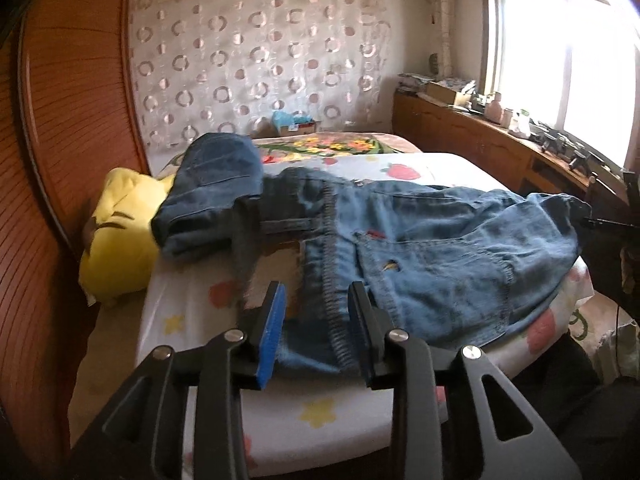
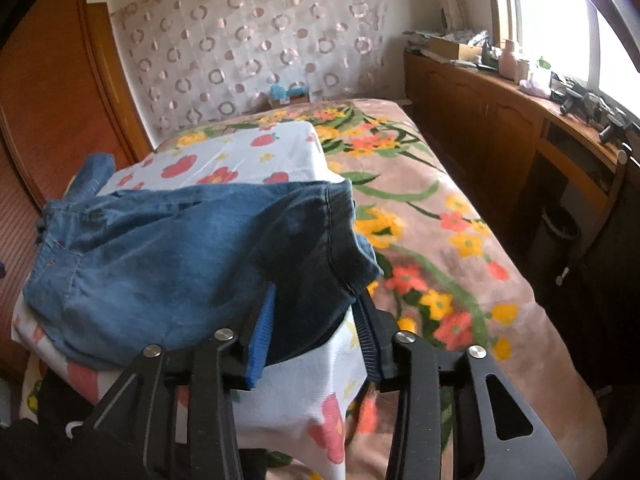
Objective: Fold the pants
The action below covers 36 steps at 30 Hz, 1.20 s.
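Note:
Blue denim pants (image 1: 432,256) lie across a white board with a strawberry-print cover (image 1: 192,320). One leg is folded back over a yellow pillow at the far left (image 1: 216,196). My left gripper (image 1: 318,300) is open, its jaws either side of the elastic waistband edge (image 1: 324,280). In the right wrist view the pants (image 2: 168,256) spread to the left, and my right gripper (image 2: 316,308) is open around their dark near end (image 2: 312,300). The right gripper shows as a dark shape at the right edge of the left wrist view (image 1: 612,232).
A yellow pillow (image 1: 116,240) lies at the left by the wooden headboard (image 1: 60,160). A floral blanket (image 2: 432,232) covers the bed on the right. A wooden sideboard (image 2: 500,120) with clutter runs under the window. A small box (image 2: 288,94) sits by the curtain.

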Motion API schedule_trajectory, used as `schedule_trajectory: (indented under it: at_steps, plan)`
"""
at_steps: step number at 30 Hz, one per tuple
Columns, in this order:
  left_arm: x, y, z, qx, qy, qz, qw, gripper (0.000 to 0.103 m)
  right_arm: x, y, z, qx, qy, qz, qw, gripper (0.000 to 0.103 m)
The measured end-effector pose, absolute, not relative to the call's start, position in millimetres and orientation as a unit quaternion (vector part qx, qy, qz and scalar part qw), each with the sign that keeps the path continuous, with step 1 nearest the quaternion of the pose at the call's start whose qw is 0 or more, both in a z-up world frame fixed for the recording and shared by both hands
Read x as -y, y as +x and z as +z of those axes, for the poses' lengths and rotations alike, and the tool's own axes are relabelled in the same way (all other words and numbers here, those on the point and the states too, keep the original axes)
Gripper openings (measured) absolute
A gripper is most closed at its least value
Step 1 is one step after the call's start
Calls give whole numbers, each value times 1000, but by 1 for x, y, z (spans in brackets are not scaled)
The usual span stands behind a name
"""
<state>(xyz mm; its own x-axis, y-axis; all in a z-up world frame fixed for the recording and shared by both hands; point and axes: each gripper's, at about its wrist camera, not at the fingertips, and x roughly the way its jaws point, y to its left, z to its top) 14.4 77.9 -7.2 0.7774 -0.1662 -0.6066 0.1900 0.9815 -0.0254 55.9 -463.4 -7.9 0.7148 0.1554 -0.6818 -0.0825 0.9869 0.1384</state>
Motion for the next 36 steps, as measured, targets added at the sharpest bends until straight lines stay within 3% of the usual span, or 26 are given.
schedule_trajectory:
  at_steps: [16, 18, 20, 21, 36]
  plan:
    - [-25, 66, -15, -322, 29, -139, 936, 31, 459, 59, 0, -361, 46, 71, 929, 40]
    - [-21, 72, -17, -324, 26, -142, 935, 31, 461, 61, -3, -364, 48, 64, 928, 42]
    - [-15, 76, -21, -327, 24, -150, 933, 31, 464, 61, -6, -366, 48, 58, 928, 54]
    - [-12, 78, -23, -330, 23, -153, 931, 31, 464, 60, -8, -367, 47, 56, 927, 55]
    - [16, 99, -66, -384, 26, -151, 911, 37, 484, 57, -32, -390, 68, 34, 918, 56]
